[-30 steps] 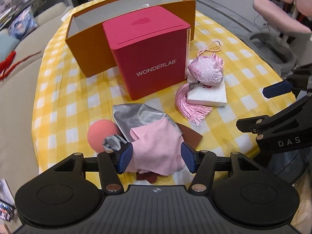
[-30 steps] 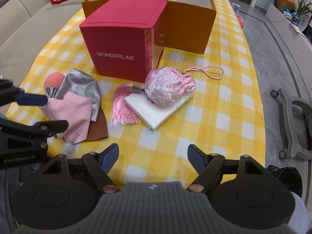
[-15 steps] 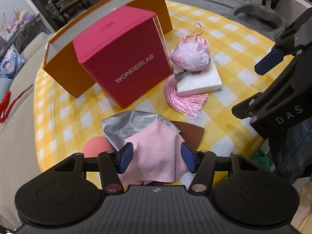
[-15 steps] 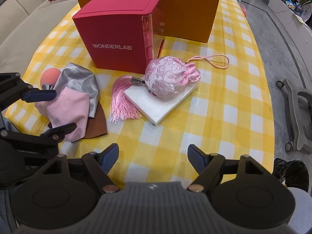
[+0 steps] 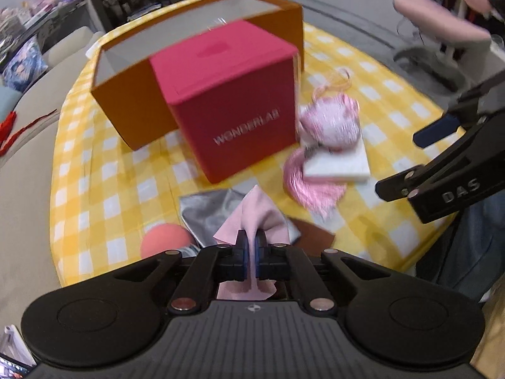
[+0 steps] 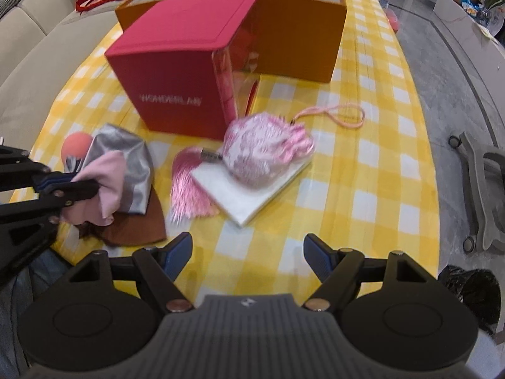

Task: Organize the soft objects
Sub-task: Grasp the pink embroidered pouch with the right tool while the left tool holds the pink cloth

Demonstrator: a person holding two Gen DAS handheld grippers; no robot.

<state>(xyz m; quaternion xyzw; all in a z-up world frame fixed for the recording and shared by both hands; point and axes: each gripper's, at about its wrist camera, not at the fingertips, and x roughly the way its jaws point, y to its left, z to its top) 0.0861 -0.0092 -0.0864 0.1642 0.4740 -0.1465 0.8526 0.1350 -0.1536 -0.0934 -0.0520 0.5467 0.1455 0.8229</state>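
Left wrist: left gripper (image 5: 251, 246) just clamped soft pink cloth (image 5: 255, 211), silver satin beneath, right gripper (image 6: 247, 252) apart.

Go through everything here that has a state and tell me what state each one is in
left gripper: shut on the pink cloth
right gripper: open, empty
orange box: open-topped
red box: lid on
pink pouch: cinched, lying on the white pad

Blurred "WONDERLAB" on the red box (image 5: 233, 104), "DAS", possibly cut off, on the right claw (image 5: 442, 154)
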